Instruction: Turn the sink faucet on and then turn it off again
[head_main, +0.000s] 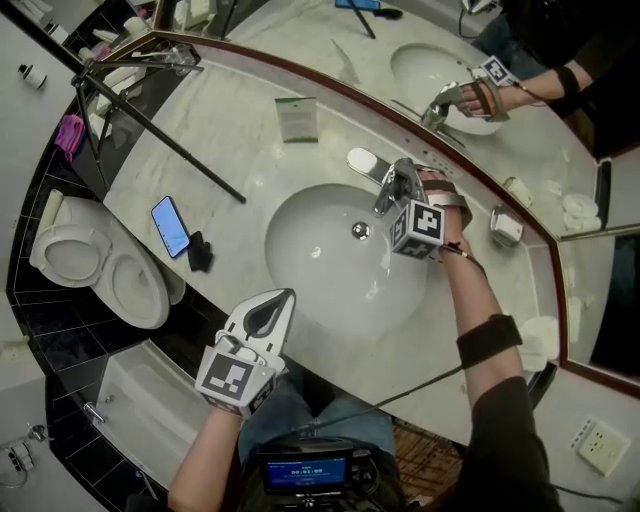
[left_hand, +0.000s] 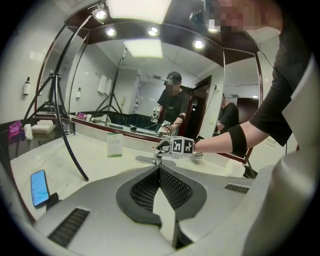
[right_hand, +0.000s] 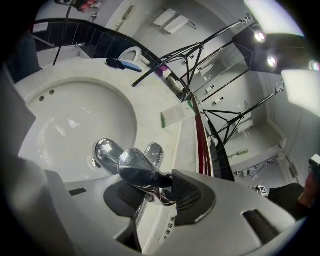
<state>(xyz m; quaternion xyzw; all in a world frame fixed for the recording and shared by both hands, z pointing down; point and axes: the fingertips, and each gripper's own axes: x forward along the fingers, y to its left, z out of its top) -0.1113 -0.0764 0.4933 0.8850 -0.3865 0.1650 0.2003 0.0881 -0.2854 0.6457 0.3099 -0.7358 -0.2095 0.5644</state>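
Bright, even bathroom light; heavy fisheye in both gripper views.
Lit from above by ceiling spotlights (left_hand: 152, 31) and a glowing panel (left_hand: 137, 7), repeated in the mirror (left_hand: 145, 95). Only faint, soft shadows on the pale marble counter (head_main: 220, 130). Hard glare on the chrome faucet (right_hand: 132, 167), small highlights in the basin (right_hand: 65, 125). Dark vignetted corners, bowed lines at the edges, nearest foreground slightly soft.
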